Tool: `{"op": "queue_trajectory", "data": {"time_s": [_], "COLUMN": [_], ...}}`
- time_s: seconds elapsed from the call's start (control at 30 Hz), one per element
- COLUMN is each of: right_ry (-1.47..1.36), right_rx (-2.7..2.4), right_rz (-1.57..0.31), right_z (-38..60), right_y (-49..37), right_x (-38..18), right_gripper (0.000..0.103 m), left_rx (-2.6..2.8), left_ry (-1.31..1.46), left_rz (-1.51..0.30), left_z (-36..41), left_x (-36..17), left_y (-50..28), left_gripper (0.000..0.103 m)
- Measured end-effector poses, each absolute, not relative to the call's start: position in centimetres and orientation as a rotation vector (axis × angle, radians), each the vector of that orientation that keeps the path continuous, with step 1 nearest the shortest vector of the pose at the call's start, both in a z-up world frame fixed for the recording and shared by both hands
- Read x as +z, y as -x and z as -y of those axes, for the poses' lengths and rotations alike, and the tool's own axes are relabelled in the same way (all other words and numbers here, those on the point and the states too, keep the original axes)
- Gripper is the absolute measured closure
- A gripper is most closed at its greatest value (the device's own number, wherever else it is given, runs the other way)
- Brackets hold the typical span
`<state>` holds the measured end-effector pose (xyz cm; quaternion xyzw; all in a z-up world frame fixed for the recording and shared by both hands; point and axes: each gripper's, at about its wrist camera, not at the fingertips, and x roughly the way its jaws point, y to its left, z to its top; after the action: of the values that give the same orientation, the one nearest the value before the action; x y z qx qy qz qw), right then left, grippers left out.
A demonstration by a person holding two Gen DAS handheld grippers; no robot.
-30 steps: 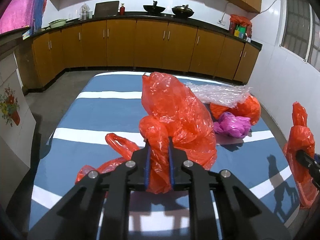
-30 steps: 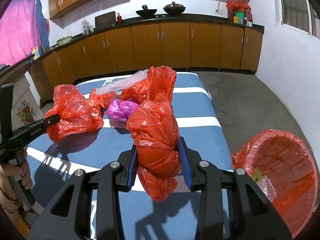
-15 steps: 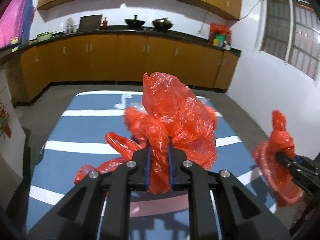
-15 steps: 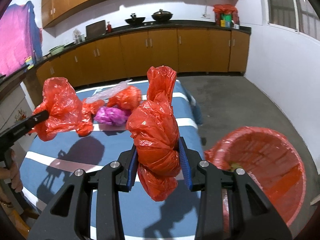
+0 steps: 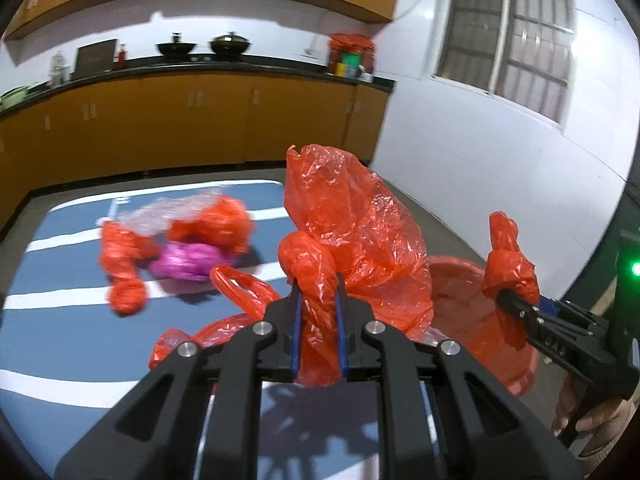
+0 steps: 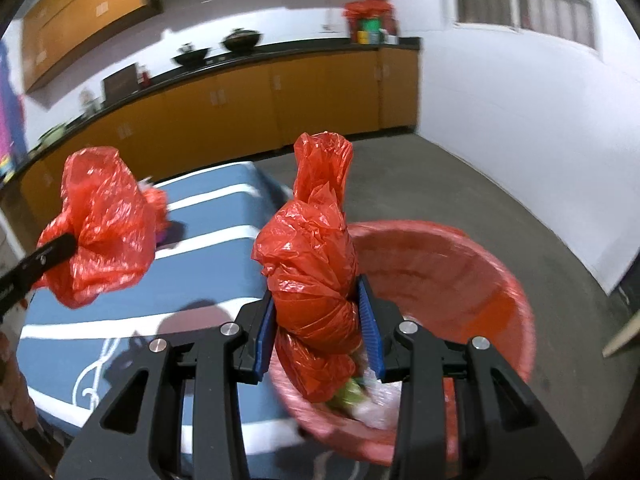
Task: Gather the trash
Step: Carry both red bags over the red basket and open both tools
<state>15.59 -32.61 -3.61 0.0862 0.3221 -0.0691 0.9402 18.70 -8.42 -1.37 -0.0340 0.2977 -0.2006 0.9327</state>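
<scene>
My left gripper [image 5: 318, 320] is shut on a crumpled red plastic bag [image 5: 352, 232], held above the blue striped table [image 5: 60, 320]; it also shows in the right wrist view [image 6: 104, 228]. My right gripper [image 6: 318, 332] is shut on a knotted red bag [image 6: 312, 264], held over the red-lined trash bin [image 6: 472, 280]. From the left wrist view, that right gripper [image 5: 516, 304] and its bag [image 5: 508, 268] are over the bin [image 5: 464, 300], which stands beside the table's right edge.
Red bags [image 5: 120, 256], a purple bag [image 5: 188, 260] and clear plastic wrap [image 5: 172, 210] lie on the table. A white wall [image 6: 520, 120] rises behind the bin. Orange cabinets [image 5: 180, 128] line the back wall. Grey floor [image 6: 460, 184] surrounds the bin.
Both grippers have swung right with their bags. The right gripper's bag has moved from over the table to over the bin. The left bag is now near the table's right edge.
</scene>
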Motion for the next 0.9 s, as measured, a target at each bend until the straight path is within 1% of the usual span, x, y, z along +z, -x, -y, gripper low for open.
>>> {"op": "queue_trajectory", "data": {"time_s": [0.33, 0.9], "right_ry": [-0.235, -0.339], "right_rx": [-0.226, -0.237], "right_rz": [-0.650, -0.652], "right_z": [36.9, 40.3], "right_y": [-13.4, -13.7], "right_x": [-3.9, -4.7], "right_gripper": [0.065, 0.065], "left_rx": [-0.512, -0.590], "left_ry": [0.022, 0.000], "left_rz": [-0.631, -0.688], "left_z": [15.1, 20.5], "left_x": [-2.3, -4.7], "left_y": [-18.6, -20.5], "left_gripper": [0.088, 0.088]}}
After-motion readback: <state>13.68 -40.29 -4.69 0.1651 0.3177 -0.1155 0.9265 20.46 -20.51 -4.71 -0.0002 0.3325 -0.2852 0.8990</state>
